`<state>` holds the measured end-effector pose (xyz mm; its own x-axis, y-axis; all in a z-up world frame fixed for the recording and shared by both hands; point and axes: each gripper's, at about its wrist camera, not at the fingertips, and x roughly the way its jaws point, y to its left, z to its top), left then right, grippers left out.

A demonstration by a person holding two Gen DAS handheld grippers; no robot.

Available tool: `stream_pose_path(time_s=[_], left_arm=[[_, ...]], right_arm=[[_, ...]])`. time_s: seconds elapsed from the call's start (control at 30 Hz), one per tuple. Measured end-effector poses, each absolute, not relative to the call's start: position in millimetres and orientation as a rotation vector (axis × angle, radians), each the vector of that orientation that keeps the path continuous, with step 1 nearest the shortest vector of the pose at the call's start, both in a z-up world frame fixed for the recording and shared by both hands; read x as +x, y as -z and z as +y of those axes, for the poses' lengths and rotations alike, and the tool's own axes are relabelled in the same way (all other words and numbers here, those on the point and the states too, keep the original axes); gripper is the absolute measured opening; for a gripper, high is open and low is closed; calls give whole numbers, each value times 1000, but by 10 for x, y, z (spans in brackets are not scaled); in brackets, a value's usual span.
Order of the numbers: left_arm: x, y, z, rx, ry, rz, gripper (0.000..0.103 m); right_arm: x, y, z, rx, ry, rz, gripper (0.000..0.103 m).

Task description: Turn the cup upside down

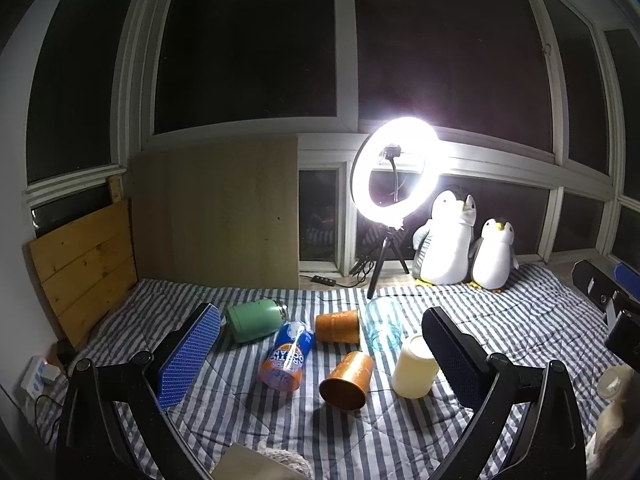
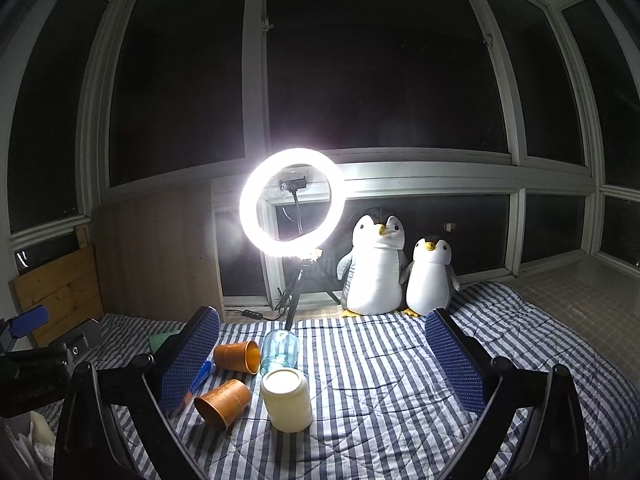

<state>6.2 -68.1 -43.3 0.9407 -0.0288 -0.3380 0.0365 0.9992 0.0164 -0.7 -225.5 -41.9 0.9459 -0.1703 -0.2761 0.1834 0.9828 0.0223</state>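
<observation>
A cream cup (image 1: 414, 366) stands on the striped bedspread, base up in the right wrist view (image 2: 287, 400). Two orange cups lie on their sides: one near (image 1: 347, 381) (image 2: 222, 402), one farther back (image 1: 338, 326) (image 2: 237, 356). A clear blue glass (image 1: 384, 323) (image 2: 280, 350) stands behind the cream cup. My left gripper (image 1: 320, 354) is open and empty, its fingers either side of the cups. My right gripper (image 2: 320, 360) is open and empty, with the cream cup between its fingers.
A green jar (image 1: 256, 318) and a blue-orange can (image 1: 287, 356) lie at the left. A lit ring light on a tripod (image 1: 394, 172) (image 2: 292, 200) and two plush penguins (image 1: 468, 244) (image 2: 396, 268) stand at the back by the window. Wooden boards (image 1: 86, 264) lean at the left.
</observation>
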Motion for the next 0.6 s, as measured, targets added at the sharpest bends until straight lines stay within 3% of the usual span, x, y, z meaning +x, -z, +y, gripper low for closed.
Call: stream_pose_path(time_s=[0.6], left_arm=[[68,438,-699,33,28,345,102]], right_arm=[[0,434,-2248,47,182,277,102]])
